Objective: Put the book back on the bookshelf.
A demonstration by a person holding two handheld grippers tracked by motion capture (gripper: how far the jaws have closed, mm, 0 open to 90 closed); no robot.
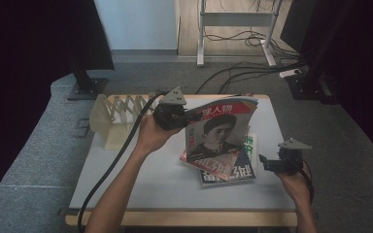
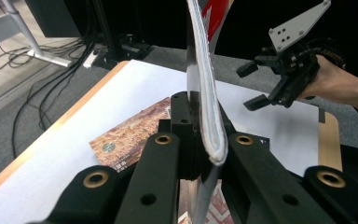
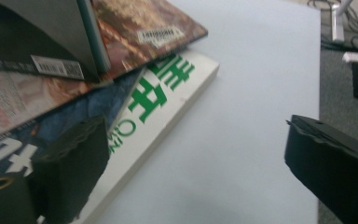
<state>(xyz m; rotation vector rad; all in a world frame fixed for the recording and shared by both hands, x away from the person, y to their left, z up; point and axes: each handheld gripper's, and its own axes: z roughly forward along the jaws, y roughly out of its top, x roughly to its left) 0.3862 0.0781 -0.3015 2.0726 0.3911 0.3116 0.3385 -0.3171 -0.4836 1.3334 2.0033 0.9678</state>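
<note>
1. Left gripper [image 1: 175, 115]: fingers clamped on the spine edge of the portrait-cover magazine [image 1: 218, 131], lifted upright above the stack of magazines [image 1: 230, 167].
2. Right gripper [image 1: 278, 162]: fingers wide, empty, right of the stack.
3. Keep the grip firm; carry it left of the stack to the cream accordion rack [image 1: 116, 114].

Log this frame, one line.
left gripper: shut on magazine, lifted upright | right gripper: open, beside stack | rack: back-left
</note>
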